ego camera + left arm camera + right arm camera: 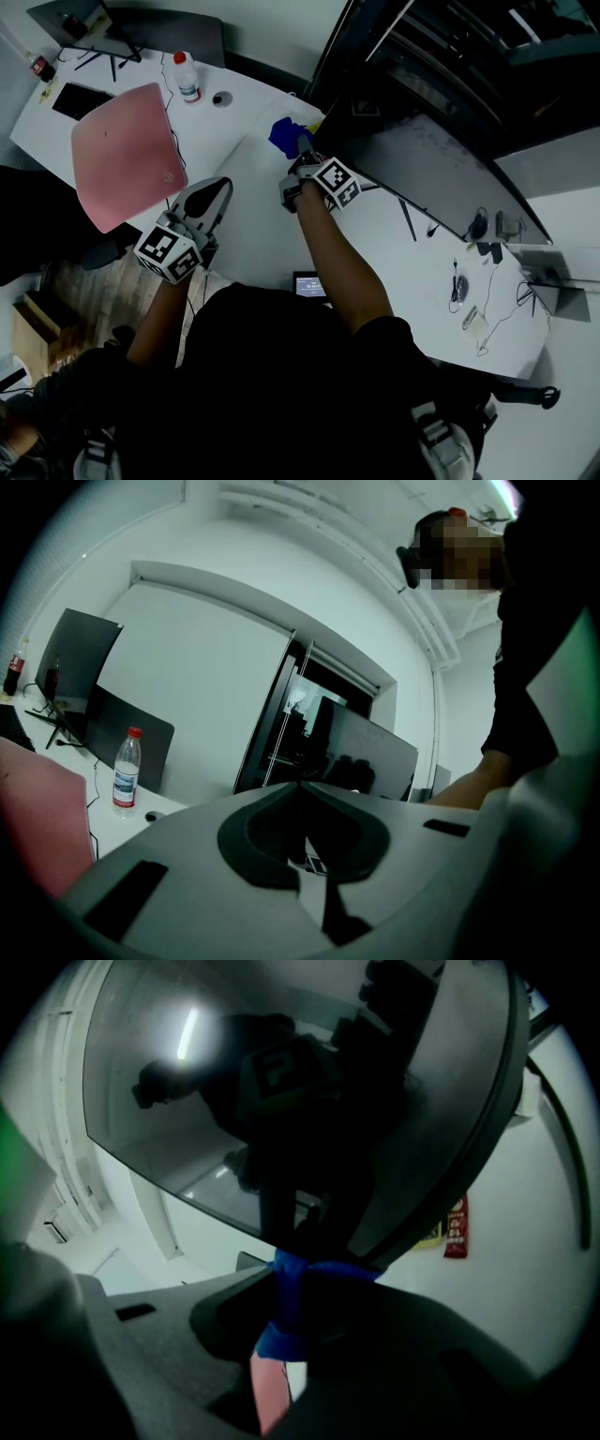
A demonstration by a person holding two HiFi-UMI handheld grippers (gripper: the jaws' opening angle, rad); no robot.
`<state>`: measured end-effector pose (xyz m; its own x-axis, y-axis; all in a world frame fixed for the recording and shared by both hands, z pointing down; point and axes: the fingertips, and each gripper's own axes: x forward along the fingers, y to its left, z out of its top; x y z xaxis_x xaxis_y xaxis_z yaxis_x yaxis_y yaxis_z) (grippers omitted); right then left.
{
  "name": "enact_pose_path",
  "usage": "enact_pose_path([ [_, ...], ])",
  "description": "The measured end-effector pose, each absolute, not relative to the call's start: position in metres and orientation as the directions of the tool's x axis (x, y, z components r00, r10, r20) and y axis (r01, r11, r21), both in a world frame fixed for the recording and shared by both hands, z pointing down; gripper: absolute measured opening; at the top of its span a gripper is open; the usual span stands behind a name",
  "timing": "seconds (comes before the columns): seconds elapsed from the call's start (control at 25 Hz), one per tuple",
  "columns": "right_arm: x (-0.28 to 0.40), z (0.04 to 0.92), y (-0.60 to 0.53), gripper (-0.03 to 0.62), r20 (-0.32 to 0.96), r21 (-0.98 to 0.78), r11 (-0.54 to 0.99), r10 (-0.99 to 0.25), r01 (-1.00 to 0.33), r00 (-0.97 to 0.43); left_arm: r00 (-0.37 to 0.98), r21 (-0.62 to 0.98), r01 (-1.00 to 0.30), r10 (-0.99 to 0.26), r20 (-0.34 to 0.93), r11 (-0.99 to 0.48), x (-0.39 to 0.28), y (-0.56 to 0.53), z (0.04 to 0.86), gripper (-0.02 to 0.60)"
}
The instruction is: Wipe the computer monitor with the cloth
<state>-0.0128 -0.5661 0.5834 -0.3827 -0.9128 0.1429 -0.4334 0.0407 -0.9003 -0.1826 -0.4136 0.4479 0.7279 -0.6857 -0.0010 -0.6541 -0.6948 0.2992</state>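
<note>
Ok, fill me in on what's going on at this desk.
A person at a white desk holds a gripper in each hand. The right gripper is shut on a blue cloth, held by the lower edge of the dark monitor, in place for wiping. The left gripper is shut with nothing in it and hangs over the desk beside a pink mat, away from the monitor.

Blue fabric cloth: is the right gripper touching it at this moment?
Touching. In the right gripper view the right gripper has its jaws clamped on the bunched blue fabric cloth, with no gap between them.
</note>
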Motion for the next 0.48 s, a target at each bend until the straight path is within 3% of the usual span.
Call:
enact_pose_path([
  [0.48, -0.013, 0.507, -0.564, 0.089, 0.02, -0.923, 0.122, -0.931, -0.364, -0.364, 0.757, 0.292, -0.62, -0.653, -0.022, -0.728, -0.173, -0.405, 0.44, -0.006],
])
